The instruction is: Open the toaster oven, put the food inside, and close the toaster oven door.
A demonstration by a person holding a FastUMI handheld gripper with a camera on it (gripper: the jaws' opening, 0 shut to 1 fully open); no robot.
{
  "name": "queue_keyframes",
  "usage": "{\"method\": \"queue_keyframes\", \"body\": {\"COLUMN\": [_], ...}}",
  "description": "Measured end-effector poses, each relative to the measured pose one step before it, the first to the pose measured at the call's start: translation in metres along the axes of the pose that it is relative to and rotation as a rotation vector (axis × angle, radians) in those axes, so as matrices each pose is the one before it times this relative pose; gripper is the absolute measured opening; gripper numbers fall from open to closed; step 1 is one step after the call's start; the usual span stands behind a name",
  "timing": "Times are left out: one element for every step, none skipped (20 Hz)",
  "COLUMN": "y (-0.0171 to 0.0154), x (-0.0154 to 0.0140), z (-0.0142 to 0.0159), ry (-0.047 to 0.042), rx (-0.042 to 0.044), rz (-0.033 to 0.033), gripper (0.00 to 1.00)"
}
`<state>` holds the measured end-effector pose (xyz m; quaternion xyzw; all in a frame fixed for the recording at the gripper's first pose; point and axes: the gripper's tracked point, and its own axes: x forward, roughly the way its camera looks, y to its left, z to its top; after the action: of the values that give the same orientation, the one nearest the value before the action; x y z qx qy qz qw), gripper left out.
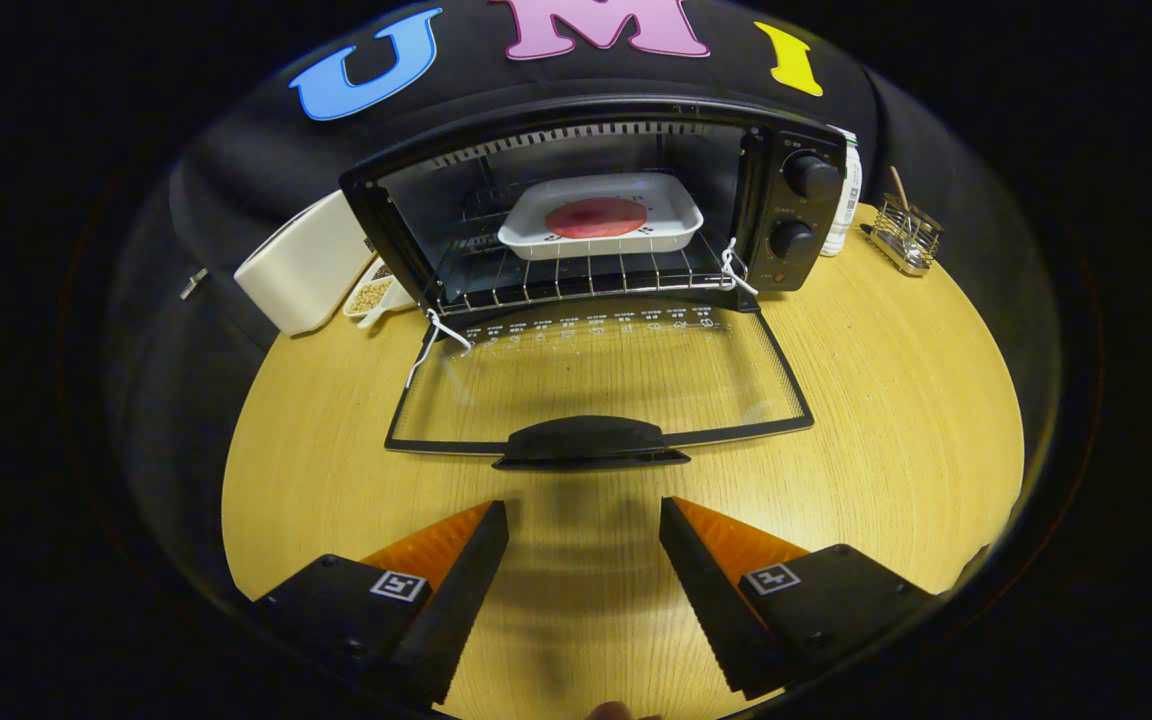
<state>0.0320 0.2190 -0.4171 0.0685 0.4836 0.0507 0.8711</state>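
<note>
Jaws spread, empty, gripper (584,520) before open toaster oven (596,215), food (596,217) inside, dish behind half-hidden.

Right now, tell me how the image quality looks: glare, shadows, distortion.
Gripper view: strong fisheye bend, so the table edge curves; the oven and the tray inside are sharp; the open glass door shows faint reflections but no harsh glare; a soft shadow lies on the wood between the open tongs, just short of the door's handle.
</note>
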Motion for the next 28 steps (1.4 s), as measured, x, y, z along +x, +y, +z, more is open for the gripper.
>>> {"method": "queue_keyframes", "body": {"y": [-0.00037,0.00014,-0.00056,-0.00158,-0.00168,-0.00073,-0.0012,0.00009,-0.00044,-0.00002,-0.00013,0.00024,-0.00006,0.00065,0.00056,0.00067,0.00046,0.00057,0.00047,0.00164,0.00167,0.00091,0.00085,0.00021,0.0017,0.00227,0.00064,0.00223], "x": [0.00536,0.00433,0.00406,0.00274,0.00303,0.00307,0.00286,0.00155,0.00095,0.00008,-0.0002,-0.00161,-0.00253,-0.00271,-0.00277,-0.00319,-0.00459,-0.00459,-0.00522,-0.00574,-0.00547,-0.00572,-0.00385,-0.00285,-0.00411,-0.0067,-0.00507,-0.00543], "z": [-0.00151,-0.00147,0.00017,0.0004,0.00096,0.00069,0.0006,0.00144,0.00199,-0.00073,0.00148,0.00138,0.00095,0.0008,0.00105,0.00186,0.002,0.00172,0.00417,0.00334,0.00515,0.00508,0.00597,0.00639,0.00567,0.00574,0.00791,0.01006], "ry": [0.01198,0.00863,0.00445,0.00072,0.00101,0.00184,0.00375,0.00264,0.00086,0.00618,-0.00296,-0.00549,-0.00425,-0.00516,-0.00359,-0.00561,-0.007,-0.00965,-0.01461,-0.01627,-0.0183,-0.0137,-0.00839,-0.00693,-0.00832,-0.01575,-0.01751,-0.02013], "rx": [0.00059,0.00691,0.00341,0.00212,0.00306,0.00304,0.00418,0.00338,-0.00188,-0.00851,-0.01367,-0.01299,-0.00346,0.00739,0.00825,0.00361,0.00073,0.00249,0.00575,0.00343,0.00171,-0.00179,0.00312,0.00969,0.01233,0.01002,0.00463,0.00437], "rz": [-0.01057,-0.00564,-0.0079,-0.00876,-0.01063,-0.00513,-0.00266,-0.00303,-0.00175,-0.00183,-0.00319,-0.00362,-0.00236,0.00066,0.00408,0.00455,0.00495,0.00351,0.00396,0.00373,0.00354,0.00385,0.0052,0.00739,0.00876,0.00629,0.00266,0.00634], "gripper": [0.99,0.99,0.99,0.99,0.99,0.99,0.99,0.99,0.99,0.99,0.99,0.99,0.99,0.99,0.99,0.99,0.99,0.99,0.99,0.99,0.99,0.99,0.99,0.99,0.99,0.99,0.99,0.99]}}
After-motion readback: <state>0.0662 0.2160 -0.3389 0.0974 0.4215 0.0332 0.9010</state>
